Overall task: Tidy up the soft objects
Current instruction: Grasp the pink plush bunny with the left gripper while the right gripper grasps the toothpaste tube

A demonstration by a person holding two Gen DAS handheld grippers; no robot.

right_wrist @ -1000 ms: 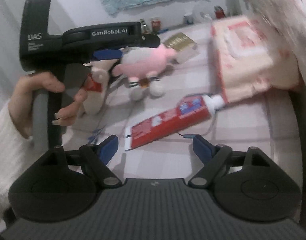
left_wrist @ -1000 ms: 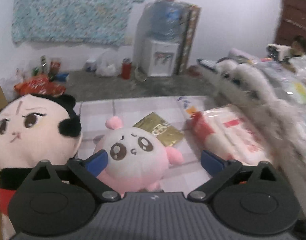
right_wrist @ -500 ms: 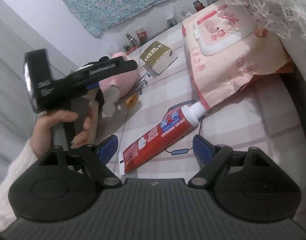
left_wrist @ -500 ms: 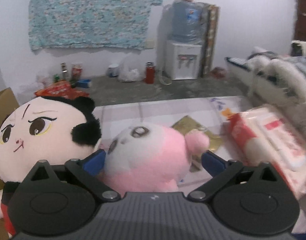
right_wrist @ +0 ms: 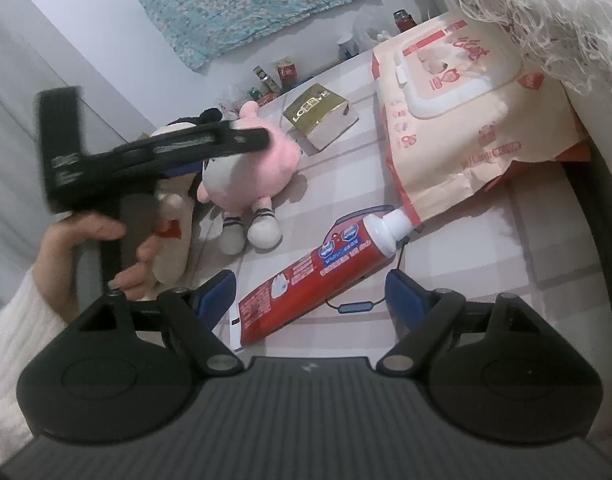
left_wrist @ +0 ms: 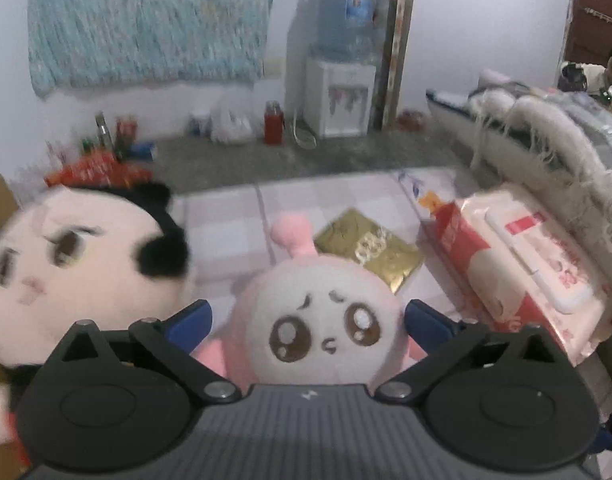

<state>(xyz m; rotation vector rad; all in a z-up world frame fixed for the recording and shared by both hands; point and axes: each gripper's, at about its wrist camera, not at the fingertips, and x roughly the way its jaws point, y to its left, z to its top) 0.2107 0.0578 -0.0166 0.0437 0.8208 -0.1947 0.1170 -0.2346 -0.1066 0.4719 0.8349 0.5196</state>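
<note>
— Left gripper is down over the pink plush now, jaws spread as wide as they go after a quick dip and re-opening, the round head sitting right between the blue pads. I'd say neither pad is pressing on it, though the gripper body cuts off everything below the chin.

— From the other side you get the legs: pink plush lying on the checked tablecloth, white feet toward us, the gripper's black top bar crossing its head. The fingertips are hidden behind that bar.

— And the big-headed doll?

— Just beside the pink one, on its left, smeared with blur; its lower body is lost behind the gripper. A bare hand in a white sleeve grips the handle.

— Right gripper?

— Spread, nothing between the pads. The toothpaste tube lies on the cloth just past them, cap tucked against the wet-wipes pack. The gold box sits beyond the plush, and a shaggy white throw runs off the frame's right edge.
</note>
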